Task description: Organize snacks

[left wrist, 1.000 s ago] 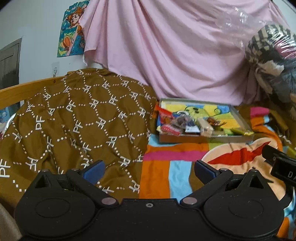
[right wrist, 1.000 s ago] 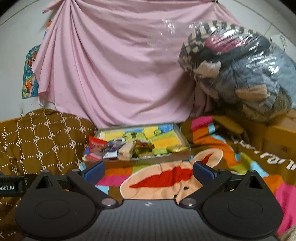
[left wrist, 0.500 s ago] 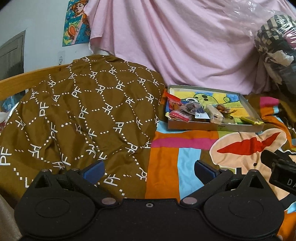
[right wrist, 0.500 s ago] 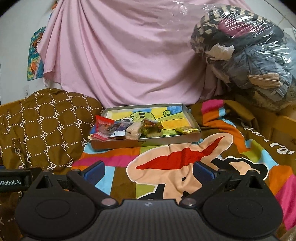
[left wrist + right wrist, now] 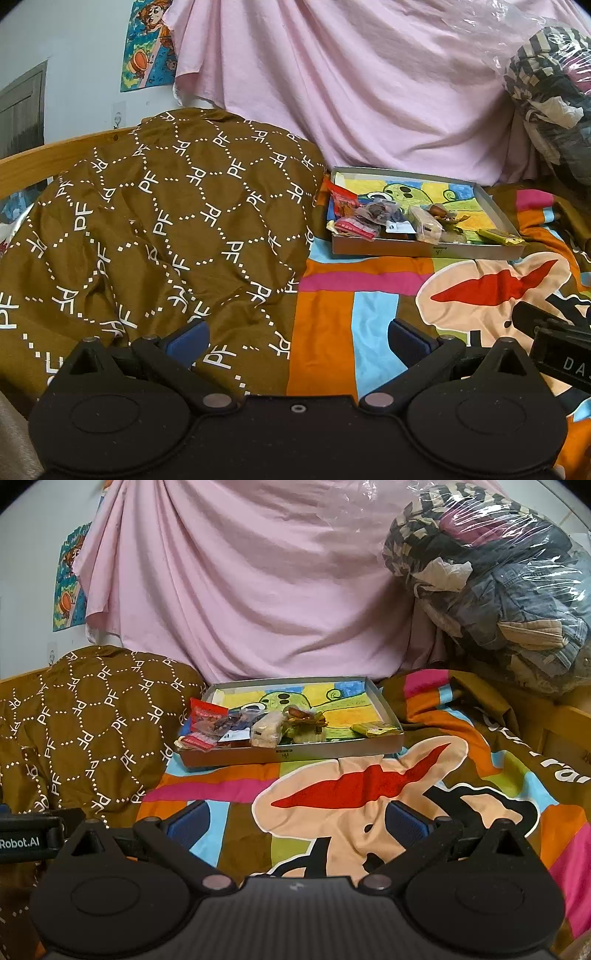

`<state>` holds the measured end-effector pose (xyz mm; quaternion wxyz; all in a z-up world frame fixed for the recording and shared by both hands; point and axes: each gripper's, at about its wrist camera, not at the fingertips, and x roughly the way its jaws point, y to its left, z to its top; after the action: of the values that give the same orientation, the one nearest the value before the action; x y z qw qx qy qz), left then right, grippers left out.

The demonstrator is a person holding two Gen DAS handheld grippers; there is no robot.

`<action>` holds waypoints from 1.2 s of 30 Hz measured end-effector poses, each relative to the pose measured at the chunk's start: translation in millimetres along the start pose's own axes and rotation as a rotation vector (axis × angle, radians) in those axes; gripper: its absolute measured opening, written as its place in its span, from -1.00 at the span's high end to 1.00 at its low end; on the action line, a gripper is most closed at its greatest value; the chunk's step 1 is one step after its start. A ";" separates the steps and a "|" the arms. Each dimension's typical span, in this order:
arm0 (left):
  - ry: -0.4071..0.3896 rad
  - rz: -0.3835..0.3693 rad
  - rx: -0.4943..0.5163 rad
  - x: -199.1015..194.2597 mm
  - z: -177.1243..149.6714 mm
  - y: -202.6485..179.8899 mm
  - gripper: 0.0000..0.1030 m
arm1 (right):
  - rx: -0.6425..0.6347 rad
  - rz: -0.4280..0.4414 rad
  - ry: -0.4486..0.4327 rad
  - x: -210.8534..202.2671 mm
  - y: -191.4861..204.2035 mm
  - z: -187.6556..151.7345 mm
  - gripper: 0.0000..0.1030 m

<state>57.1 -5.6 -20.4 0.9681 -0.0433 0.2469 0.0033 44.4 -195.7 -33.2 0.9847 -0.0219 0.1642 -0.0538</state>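
Observation:
A shallow grey box with a cartoon-printed bottom lies on a colourful blanket. Several wrapped snacks are heaped along its near side: a red packet, a pale bar, a yellow-green wrapper. The left wrist view shows the same box up right, with the red packet. My left gripper is open and empty, well short of the box. My right gripper is open and empty too, low over the blanket.
A brown patterned quilt bulges on the left against a wooden bed rail. A pink sheet hangs behind the box. A clear plastic bag of clothes is piled at the right. The right gripper's body shows at the left view's edge.
Both grippers have come forward toward the box, which now looks larger and lower in each view. Jaws stayed open throughout.

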 end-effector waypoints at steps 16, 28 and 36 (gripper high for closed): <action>0.002 -0.001 0.001 0.3 -0.4 -0.4 -0.98 | -0.005 -0.001 0.007 1.1 0.8 -1.1 -1.00; 0.009 -0.009 0.002 1.0 -1.2 -0.3 -0.98 | -0.006 -0.001 0.011 1.4 0.7 -1.4 -1.00; 0.009 -0.009 0.002 0.9 -1.3 -0.6 -0.98 | -0.006 -0.001 0.012 1.5 0.5 -1.1 -1.00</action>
<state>57.3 -6.4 -21.9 0.9670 -0.0435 0.2511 -0.0016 45.5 -195.4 -34.8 0.9836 -0.0245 0.1703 -0.0539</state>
